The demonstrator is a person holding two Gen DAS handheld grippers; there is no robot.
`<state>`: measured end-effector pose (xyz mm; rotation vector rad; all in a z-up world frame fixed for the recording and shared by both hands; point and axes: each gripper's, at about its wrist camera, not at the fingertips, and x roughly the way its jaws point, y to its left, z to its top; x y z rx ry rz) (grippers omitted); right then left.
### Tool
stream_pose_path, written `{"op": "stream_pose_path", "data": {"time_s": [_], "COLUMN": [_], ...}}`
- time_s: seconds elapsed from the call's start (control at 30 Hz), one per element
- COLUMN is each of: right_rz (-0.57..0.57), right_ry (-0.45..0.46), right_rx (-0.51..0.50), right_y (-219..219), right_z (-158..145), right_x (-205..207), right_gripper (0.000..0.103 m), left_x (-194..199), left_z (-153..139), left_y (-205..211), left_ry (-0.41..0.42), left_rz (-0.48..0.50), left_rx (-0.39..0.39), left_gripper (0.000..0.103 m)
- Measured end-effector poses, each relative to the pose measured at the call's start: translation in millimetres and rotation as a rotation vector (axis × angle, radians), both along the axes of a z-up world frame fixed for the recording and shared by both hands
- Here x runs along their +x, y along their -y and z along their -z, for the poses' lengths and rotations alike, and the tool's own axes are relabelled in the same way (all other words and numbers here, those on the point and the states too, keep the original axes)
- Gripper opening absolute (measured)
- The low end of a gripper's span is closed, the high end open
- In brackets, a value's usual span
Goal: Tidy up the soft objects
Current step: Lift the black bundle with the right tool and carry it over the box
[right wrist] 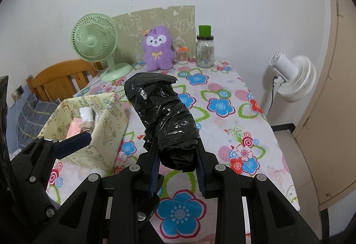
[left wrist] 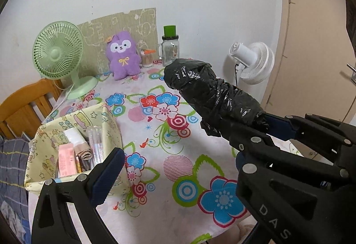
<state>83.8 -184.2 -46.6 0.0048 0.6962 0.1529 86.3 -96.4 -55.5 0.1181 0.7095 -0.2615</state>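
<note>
My right gripper [right wrist: 176,160] is shut on one end of a black plastic-wrapped roll [right wrist: 162,115] and holds it above the flowered table. The same roll [left wrist: 209,92] and the right gripper [left wrist: 264,124] show in the left wrist view. My left gripper [left wrist: 178,168] is open and empty, its left finger [left wrist: 109,175] next to a yellow fabric basket [left wrist: 44,139] holding several small packs. The left finger [right wrist: 73,141] also shows in the right wrist view, beside the basket [right wrist: 111,124]. A purple plush toy [left wrist: 122,55] sits upright at the table's back, also in the right wrist view [right wrist: 158,50].
A green desk fan [right wrist: 95,41] stands back left. A glass jar with a green lid [right wrist: 205,48] and a small tub [right wrist: 182,55] stand back right. A white fan [right wrist: 293,77] stands off the table's right side. A wooden chair [right wrist: 55,79] is at left.
</note>
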Motion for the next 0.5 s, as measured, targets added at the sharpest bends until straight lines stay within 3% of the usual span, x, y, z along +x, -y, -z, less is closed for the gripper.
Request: {"op": "stream_pose_path", "data": {"time_s": [0.5], "right_rz": [-0.095], "right_ry": [0.037], "right_rx": [-0.007], "right_y": [-50.8], "right_z": [-25.7], "right_x": [-13.1], "right_gripper": [0.031], "left_x": [-18.7], "left_z": [-23.7], "left_y": [-50.5], "left_ry": [0.03], "left_rz": [-0.07], "left_rx": [0.009], "left_gripper": [0.101]}}
